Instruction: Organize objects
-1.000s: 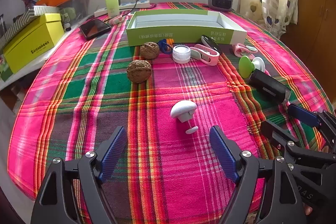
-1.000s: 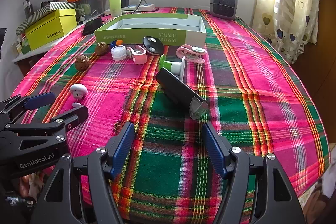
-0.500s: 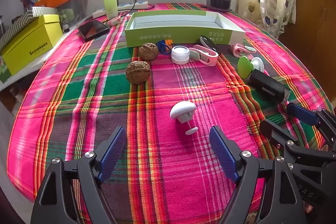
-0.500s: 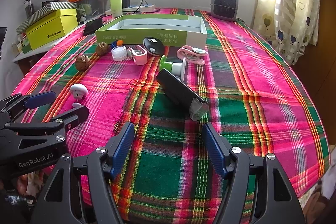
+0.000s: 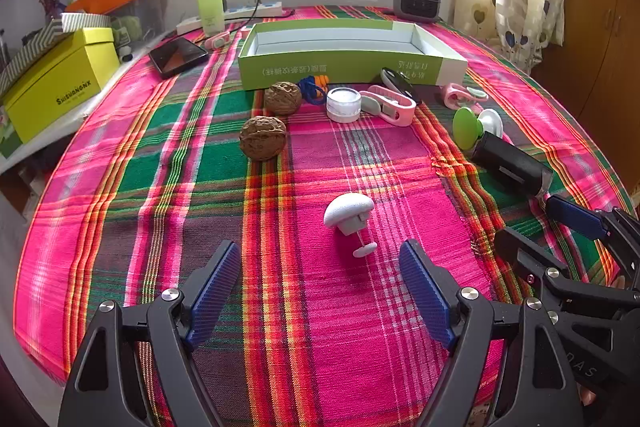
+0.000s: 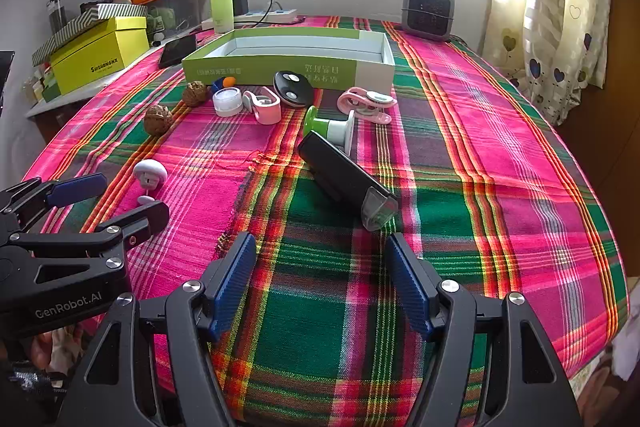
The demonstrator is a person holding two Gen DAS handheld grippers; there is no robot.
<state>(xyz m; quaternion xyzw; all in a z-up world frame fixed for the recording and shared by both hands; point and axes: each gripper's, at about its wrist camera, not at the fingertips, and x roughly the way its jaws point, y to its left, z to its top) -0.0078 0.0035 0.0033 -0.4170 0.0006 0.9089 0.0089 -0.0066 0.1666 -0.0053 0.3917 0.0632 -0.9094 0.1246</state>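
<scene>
- The left gripper point(image 5: 320, 287) is held low over the plaid cloth point(image 5: 140, 167), nearest to the camera; its blue pads point(image 5: 214, 287) are spread wide and nothing is gripped between them.
- The white mushroom-shaped piece point(image 5: 349, 215) lies on its side just in front of this gripper, well apart from the green box point(image 5: 348, 71) and on the near side of it. The opening is pointed at this piece, so it is judged to be the next thing to be taken.
- The right gripper point(image 6: 320, 279) is also kept wide open and empty, low over the cloth. The black case point(image 6: 344, 179) lies slanted just in front of it, its clear end turned toward the fingers, still on the near side of the box.
- A green and white spool point(image 6: 328, 127) is seen touching the far end of the black case, between it and the box.
- Closer to the box, two walnuts point(image 5: 262, 143), a small white jar point(image 5: 343, 103), a pink clip point(image 5: 392, 105) and a second pink clip point(image 6: 366, 103) are spread on the cloth. A black oval thing point(image 6: 294, 89) is leaned against the front wall of the box.
- The green box is placed open and looks empty inside, so it is judged to be the place where the things are to be collected; none is in it yet.
- Behind the box, a grey heater point(image 6: 428, 11) and a green bottle point(image 5: 210, 3) are stood by the wall.
</scene>
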